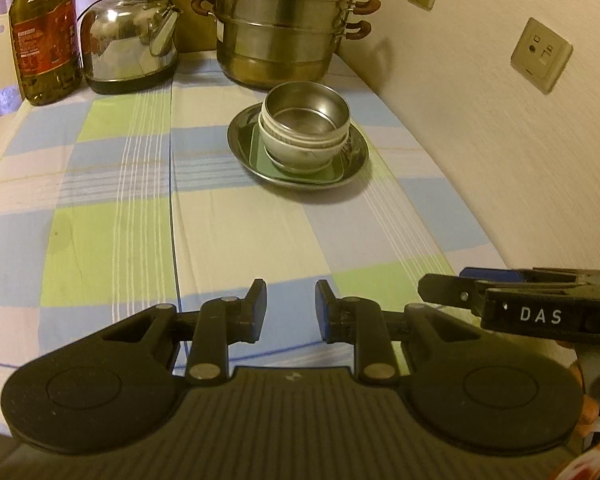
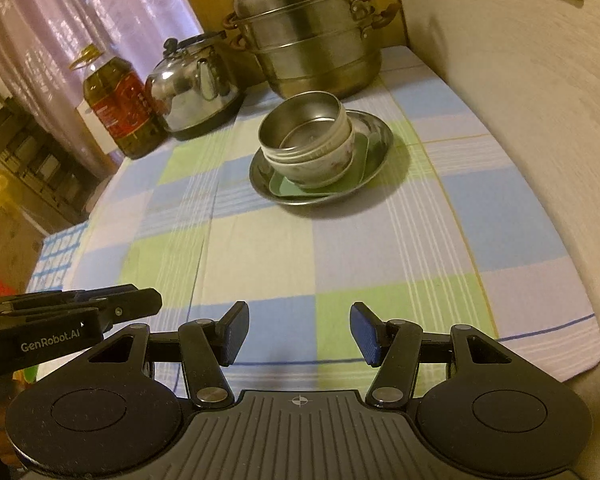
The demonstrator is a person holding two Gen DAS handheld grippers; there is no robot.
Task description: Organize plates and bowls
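Checked cloth in blue, green and cream covers the worktop, which runs along a pale wall on the right of both tools. Wall sockets sit on that wall.

Ahead of the left tool and slightly to its right stands the stack: a round steel plate at the bottom, a green square plate lying in it, a white bowl on that, and a steel bowl nested on top, open side up. From the right tool the same stack lies straight ahead, well apart from its fingers, and the white bowl shows a faint flower pattern.

Beyond the stack, at the far end of the worktop, a tiered steel steamer pot with brown handles stands nearest the wall. To its left is a shiny kettle, then a bottle of cooking oil with a red label. Pink curtains hang behind them.

Both tools hover low over the near edge of the cloth, side by side. The left tool's fingers stand apart with a moderate gap and hold nothing. The right tool's fingers are spread wider, also with nothing between them.
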